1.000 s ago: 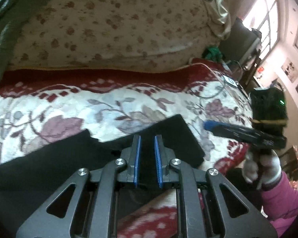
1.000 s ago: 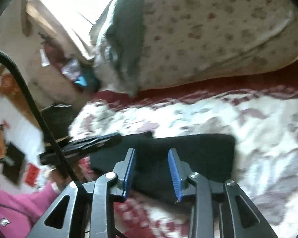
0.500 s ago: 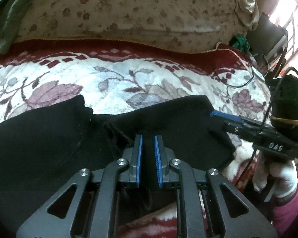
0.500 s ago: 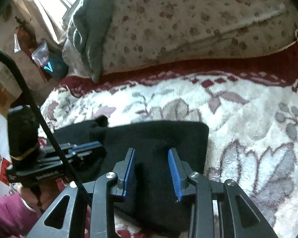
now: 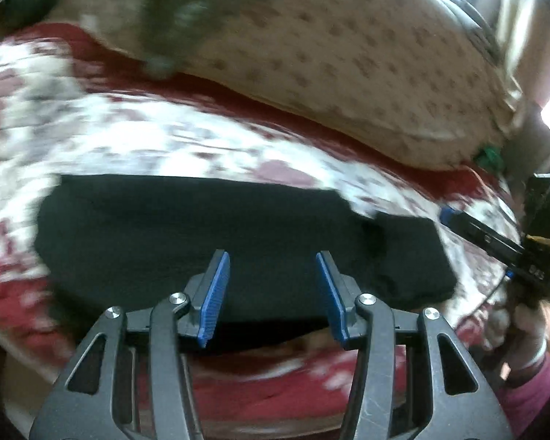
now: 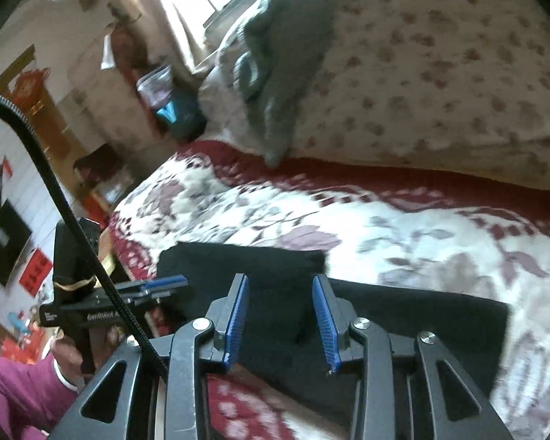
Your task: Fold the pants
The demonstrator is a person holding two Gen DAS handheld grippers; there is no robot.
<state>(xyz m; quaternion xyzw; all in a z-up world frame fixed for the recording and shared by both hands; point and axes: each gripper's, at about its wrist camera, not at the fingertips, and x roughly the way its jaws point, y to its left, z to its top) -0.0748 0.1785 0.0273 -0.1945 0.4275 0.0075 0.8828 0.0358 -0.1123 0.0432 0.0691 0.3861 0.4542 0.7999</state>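
On bed blanket [image 5: 201, 146], below pillow [image 5: 348, 58], black pants [image 5: 201, 227] lie folded, flat. Your left tongs [image 5: 271, 293] opening, nothing between. Your right tongs [image 6: 280, 315] spreading, pinching nothing, over pants. Fold looks mostly done; maybe one more fold, smoothing left.

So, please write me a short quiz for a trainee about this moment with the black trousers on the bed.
1. True or false: the black folded pants lie on the red and white flowered blanket.
2. What is between the blue pads of the left gripper? A) a pinched fold of cloth B) nothing pinched, the pants lie beneath C) a cable
3. Which soft thing lies behind the blanket in the right wrist view?

Key: 1 true. 2 B; its jaws are opening. 3 the cream quilt with small brown flowers.
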